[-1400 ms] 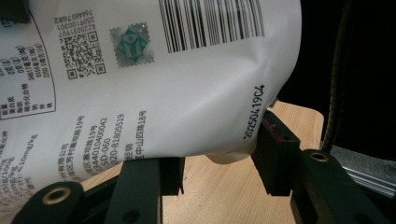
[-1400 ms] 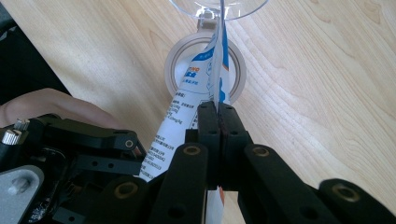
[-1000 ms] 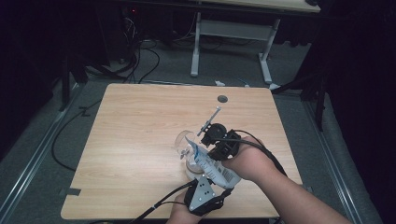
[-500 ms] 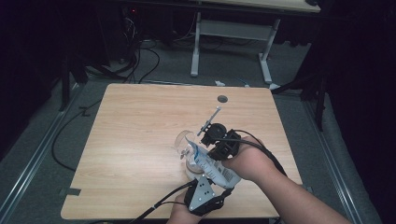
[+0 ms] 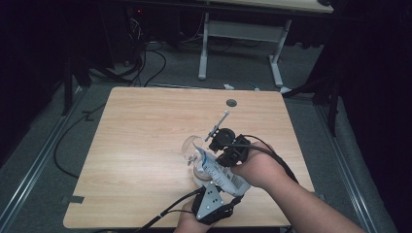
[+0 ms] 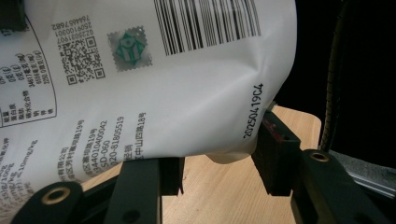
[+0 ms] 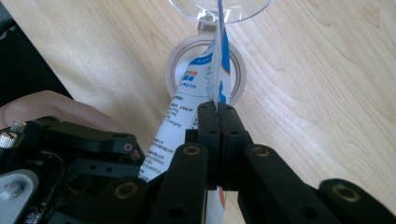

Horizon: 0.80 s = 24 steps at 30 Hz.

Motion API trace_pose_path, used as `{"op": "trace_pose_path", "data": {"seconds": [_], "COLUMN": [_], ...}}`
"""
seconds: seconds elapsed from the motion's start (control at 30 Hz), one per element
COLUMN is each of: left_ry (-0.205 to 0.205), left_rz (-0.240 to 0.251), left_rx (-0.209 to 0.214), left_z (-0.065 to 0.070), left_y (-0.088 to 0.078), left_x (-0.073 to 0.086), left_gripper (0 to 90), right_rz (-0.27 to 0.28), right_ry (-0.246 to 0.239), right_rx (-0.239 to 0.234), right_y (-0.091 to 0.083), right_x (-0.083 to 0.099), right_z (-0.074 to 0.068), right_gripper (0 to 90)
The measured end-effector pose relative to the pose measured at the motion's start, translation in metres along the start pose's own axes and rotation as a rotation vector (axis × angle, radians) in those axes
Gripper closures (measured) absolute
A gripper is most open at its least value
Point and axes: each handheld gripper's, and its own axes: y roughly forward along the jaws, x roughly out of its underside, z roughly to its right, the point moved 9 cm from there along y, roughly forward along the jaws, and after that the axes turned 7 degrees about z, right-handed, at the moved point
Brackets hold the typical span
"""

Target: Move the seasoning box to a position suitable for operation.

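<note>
A white pouch with blue print and a barcode hangs tilted over the near middle of the table, held at both ends. My left gripper, with the grey plate on top, comes in from the near edge; its jaws are shut on the pouch's lower end. My right gripper is shut on the pouch's thin upper edge. The pouch's tip points into a clear glass vessel, whose rim lies just ahead.
A round pale ring lies on the wooden table under the pouch's tip. A small dark hole sits near the table's far edge. Black cables trail off the near edge. A desk frame stands on the floor beyond.
</note>
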Motion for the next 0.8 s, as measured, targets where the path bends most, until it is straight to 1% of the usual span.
{"op": "trace_pose_path", "data": {"seconds": [0.8], "left_ry": [0.005], "left_rz": [0.001], "left_rx": [-0.001], "left_z": [-0.0004], "left_y": [-0.0008], "left_x": [-0.0007], "left_gripper": [57.8], "right_rz": [-0.005], "right_ry": [-0.009], "right_rx": [0.000], "right_y": [0.0026], "right_x": [-0.0022], "right_z": [-0.0010], "right_gripper": [90.0]}}
